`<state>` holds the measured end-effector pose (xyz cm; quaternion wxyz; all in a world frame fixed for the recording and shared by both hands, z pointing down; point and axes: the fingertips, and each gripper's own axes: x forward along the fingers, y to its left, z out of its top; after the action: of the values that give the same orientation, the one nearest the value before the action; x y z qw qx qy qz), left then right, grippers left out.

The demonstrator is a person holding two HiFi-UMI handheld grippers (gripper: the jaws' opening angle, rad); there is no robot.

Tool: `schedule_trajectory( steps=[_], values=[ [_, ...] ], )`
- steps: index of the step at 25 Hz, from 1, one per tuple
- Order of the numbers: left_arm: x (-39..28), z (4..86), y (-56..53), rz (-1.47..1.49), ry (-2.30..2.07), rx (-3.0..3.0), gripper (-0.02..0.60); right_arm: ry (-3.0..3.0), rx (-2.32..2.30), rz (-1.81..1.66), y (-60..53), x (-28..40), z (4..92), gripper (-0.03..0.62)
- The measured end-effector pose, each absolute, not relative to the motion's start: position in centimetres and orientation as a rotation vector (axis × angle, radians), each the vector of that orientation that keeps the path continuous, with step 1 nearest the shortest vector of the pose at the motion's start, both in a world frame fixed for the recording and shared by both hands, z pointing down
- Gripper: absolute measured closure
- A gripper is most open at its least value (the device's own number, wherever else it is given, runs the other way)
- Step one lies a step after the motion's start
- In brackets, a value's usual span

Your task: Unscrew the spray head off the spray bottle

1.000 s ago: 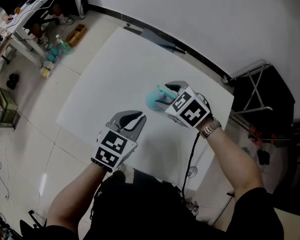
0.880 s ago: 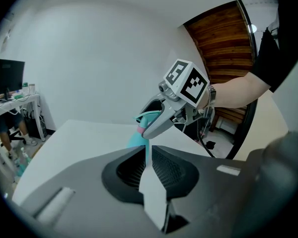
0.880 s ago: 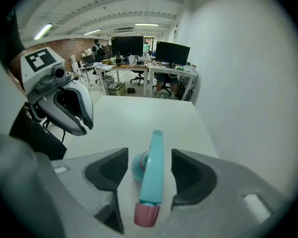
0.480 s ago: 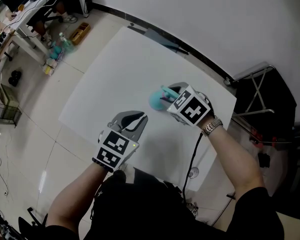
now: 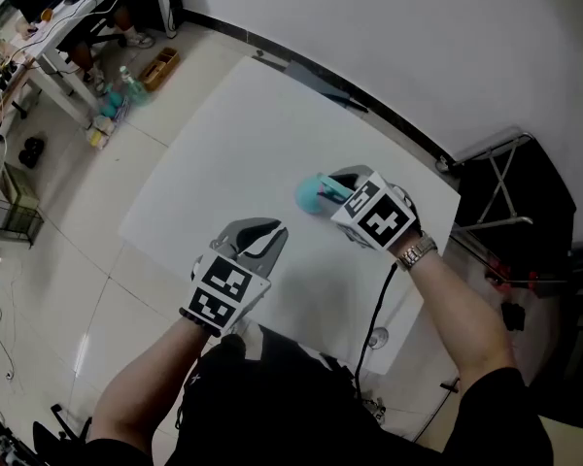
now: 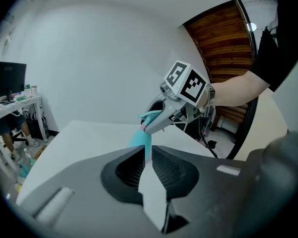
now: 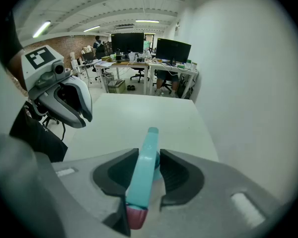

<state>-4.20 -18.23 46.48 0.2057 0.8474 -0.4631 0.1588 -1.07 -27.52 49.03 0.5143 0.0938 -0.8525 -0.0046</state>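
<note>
A teal spray bottle [image 5: 307, 194] stands on the white table [image 5: 223, 134]. Its teal spray head [image 7: 143, 170] with a pink tip lies between the jaws of my right gripper [image 5: 332, 190], which are closing, and the pads touch its sides. In the left gripper view the bottle [image 6: 138, 139] shows under the right gripper [image 6: 156, 124]. My left gripper [image 5: 262, 229] hovers near the table's front edge, shut and empty, a hand's width from the bottle.
Desks with monitors [image 7: 139, 46] stand beyond the table's far end. Bottles and boxes [image 5: 112, 95] lie on the floor at the left. A black folding stand [image 5: 505, 178] is at the right. A cable [image 5: 374, 318] hangs from my right gripper.
The right gripper's jaws have narrowed onto the spray head. The left gripper has stayed where it was.
</note>
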Motion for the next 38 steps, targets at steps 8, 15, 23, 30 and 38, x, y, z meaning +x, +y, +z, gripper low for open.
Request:
schedule_trajectory(
  steps=[8, 15, 23, 30, 38],
  values=[
    [-4.9, 45.8, -17.7, 0.448, -1.303, 2.372, 0.499, -2.077, 0.205, 0.007, -26.1, -1.5, 47.2, 0.47],
    [-4.9, 45.2, -16.7, 0.459, -1.296, 2.389, 0.459, -2.126, 0.157, 0.058, -23.5, -2.4, 44.6, 0.47],
    [-5.0, 44.5, -15.3, 0.477, -1.295, 2.42, 0.38, -2.171, 0.108, 0.073, -20.2, -3.3, 41.7, 0.47],
    [-4.4, 43.9, -13.9, 0.521, -1.265, 2.476, 0.257, -2.214, 0.075, 0.098, -17.7, -3.9, 39.2, 0.471],
    [-4.2, 44.0, -12.6, 0.646, -1.283, 2.55, 0.139, -2.25, 0.022, 0.111, -14.2, -4.8, 36.8, 0.471]
  ],
)
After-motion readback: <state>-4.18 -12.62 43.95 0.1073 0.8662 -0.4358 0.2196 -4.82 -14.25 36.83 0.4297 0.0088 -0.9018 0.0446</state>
